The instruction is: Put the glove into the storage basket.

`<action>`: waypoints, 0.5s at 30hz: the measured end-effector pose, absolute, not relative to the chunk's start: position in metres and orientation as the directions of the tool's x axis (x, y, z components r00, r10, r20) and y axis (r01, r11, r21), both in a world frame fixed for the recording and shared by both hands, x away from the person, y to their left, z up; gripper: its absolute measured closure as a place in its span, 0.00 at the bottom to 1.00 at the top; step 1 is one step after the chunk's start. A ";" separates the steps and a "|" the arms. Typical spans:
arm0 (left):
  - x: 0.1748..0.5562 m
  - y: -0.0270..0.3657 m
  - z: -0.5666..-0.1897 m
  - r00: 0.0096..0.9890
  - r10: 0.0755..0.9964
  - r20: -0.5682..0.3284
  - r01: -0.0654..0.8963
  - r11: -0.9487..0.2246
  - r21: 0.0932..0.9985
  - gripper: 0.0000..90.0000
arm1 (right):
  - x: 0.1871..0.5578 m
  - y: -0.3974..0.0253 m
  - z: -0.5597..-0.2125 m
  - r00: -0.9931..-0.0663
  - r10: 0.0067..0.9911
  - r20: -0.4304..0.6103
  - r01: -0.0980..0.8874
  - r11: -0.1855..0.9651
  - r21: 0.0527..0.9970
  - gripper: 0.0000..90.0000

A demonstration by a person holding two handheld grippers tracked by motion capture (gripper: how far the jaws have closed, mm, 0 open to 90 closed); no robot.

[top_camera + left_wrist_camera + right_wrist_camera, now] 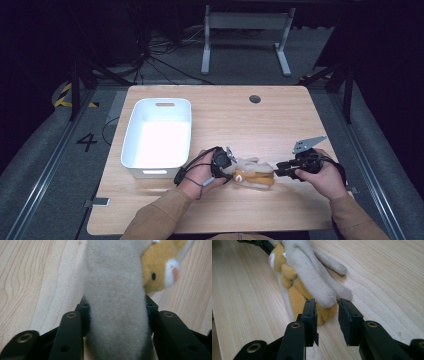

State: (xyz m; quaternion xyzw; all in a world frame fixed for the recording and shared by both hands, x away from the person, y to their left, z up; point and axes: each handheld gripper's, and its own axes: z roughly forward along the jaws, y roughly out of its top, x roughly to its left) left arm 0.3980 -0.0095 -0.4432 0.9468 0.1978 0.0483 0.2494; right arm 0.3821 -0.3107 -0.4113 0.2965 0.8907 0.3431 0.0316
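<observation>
Counter (240, 120): pale wood, rectangular, with a small round dark port (255, 99) near the far edge.
Bin (135, 122): white, rectangular, on the left half of the counter; slot handles in the near and far walls; inside bare and white, nothing in it.
Toy (252, 175): plush, orange-yellow and pale grey, lying on its side near the front edge, right of the bin and apart from it, between the two tongs. In the right gripper view, long grey limbs (312, 270) lie along the orange body (299, 293) and reach toward the camera. In the left gripper view, an orange face with a black eye and white muzzle (162, 270) sits just beyond the grey part.
Left hand (197, 175): wrapped around its tool, tan sleeve behind, black cable looping toward the bin.
Right hand (327, 175): wrapped around its tool, grey three-cornered plate above it.
Left tongs (231, 167): at the toy's left end; in the left gripper view (116, 312), closed onto a thick grey plush part (116, 302), which fills the gap and presses both pads.
Right tongs (280, 169): at the toy's right end; in the right gripper view (327, 320), a moderate gap between the pads, nothing held; tips just short of the toy's orange end and one grey limb tip, contact hard to tell.
</observation>
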 end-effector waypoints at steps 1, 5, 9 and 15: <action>0.398 -0.009 -0.443 0.917 0.399 -0.011 0.352 -0.797 0.491 0.67 | 0.382 -0.311 -0.411 -0.823 0.550 0.146 0.505 0.589 0.631 0.75; 0.400 -0.008 -0.441 0.907 0.420 -0.044 0.386 -0.783 0.489 0.72 | 0.383 -0.312 -0.412 -0.821 0.552 0.144 0.506 0.587 0.632 0.75; 0.400 -0.005 -0.439 0.894 0.438 -0.095 0.422 -0.751 0.507 0.74 | 0.383 -0.313 -0.412 -0.821 0.553 0.145 0.506 0.585 0.634 0.75; 0.396 0.000 -0.425 0.892 0.436 -0.120 0.425 -0.719 0.550 0.75 | 0.385 -0.315 -0.411 -0.818 0.559 0.138 0.505 0.581 0.638 0.75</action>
